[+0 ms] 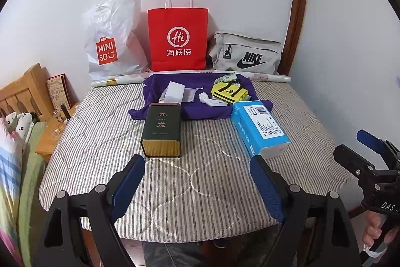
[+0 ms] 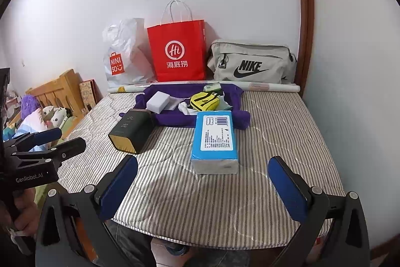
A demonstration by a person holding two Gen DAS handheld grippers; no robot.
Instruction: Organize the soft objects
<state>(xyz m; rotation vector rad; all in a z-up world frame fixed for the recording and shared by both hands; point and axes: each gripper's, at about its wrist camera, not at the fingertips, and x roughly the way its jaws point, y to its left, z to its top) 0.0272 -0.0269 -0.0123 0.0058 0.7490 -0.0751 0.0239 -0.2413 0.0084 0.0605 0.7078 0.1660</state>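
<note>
So the soft stuff is all piled on the purple cloth (image 1: 200, 101) at about 12 o'clock from us, toward the far edge of the striped mattress pad (image 1: 200, 192): a yellow Adidas pouch (image 1: 228, 93) on its right side, a crumpled white bit (image 1: 206, 98) beside that, and a white box (image 1: 175, 91) on a little drawstring bag (image 1: 190, 94) on the left. Coming back our way, we've got a dark tea tin (image 1: 161, 134) lying at roughly 11 o'clock with its far end just on the cloth's edge, and a blue tissue pack (image 2: 216, 139) at 1 o'clock, also touching the cloth. Behind everything, along the wall, stand a white Miniso bag (image 1: 112, 41), a red paper bag (image 1: 178, 38) and a grey Nike bag (image 1: 246, 55), left to right, with a rolled-up sheet (image 1: 270, 78) in front of them. Our left gripper (image 1: 197, 167) hangs over the near part of the pad, fingers spread wide with nothing between them. Our right gripper (image 2: 202, 169) is the same deal, wide apart and empty, the tissue pack just ahead of it.
</note>
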